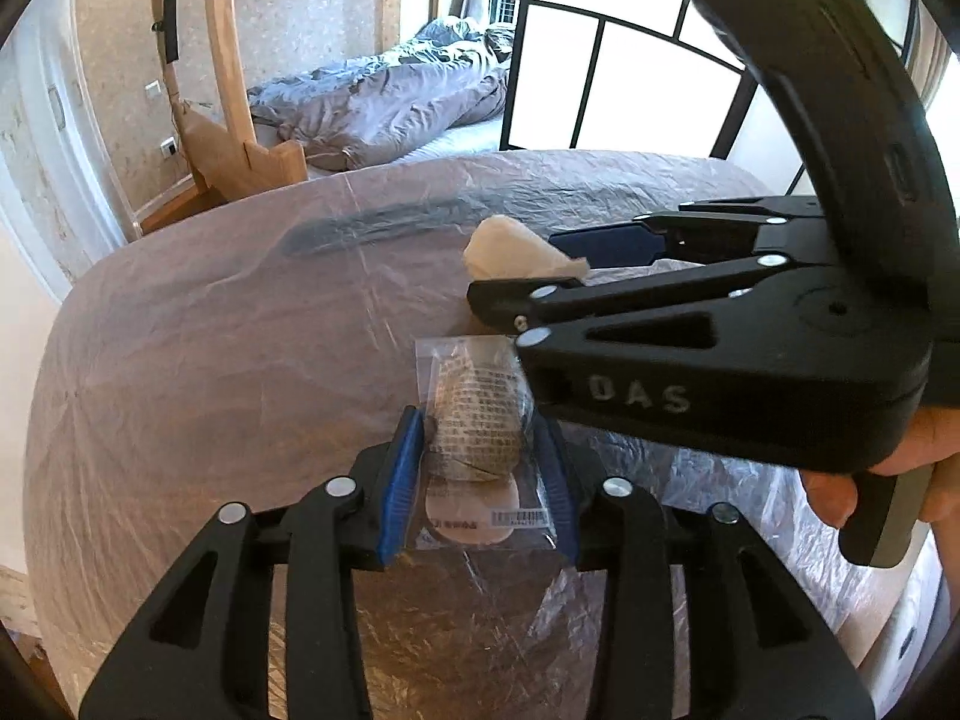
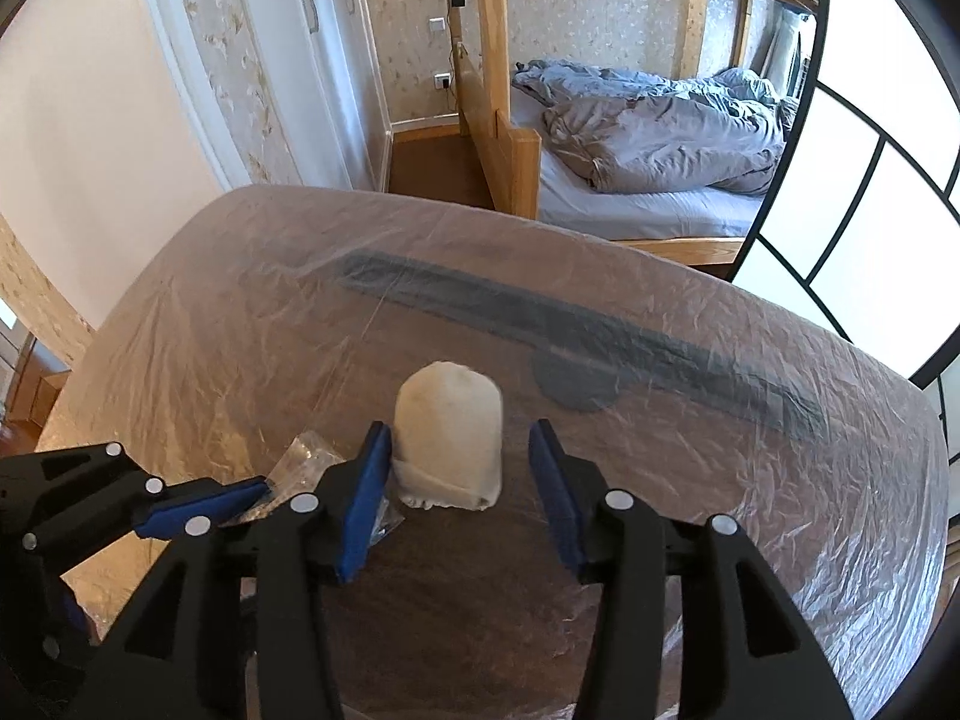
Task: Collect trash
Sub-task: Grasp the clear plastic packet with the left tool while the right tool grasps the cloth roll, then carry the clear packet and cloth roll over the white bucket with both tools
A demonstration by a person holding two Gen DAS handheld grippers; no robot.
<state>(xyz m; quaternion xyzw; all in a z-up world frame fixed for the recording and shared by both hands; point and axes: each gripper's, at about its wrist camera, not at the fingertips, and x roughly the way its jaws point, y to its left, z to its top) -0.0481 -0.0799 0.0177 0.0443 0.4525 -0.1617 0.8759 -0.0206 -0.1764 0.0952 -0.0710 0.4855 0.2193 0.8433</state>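
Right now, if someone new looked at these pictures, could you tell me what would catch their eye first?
Probably the two blue-padded grippers working side by side over the plastic-covered table. The left gripper has its pads on either side of a clear plastic packet lying near the table's front edge, while the right gripper stands open around a cream-coloured wad just beyond it. Behind the table, a rumpled grey duvet fills the lower bunk.

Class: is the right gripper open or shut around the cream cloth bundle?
Open: the right gripper straddles the cream cloth bundle, with a gap beside one pad.
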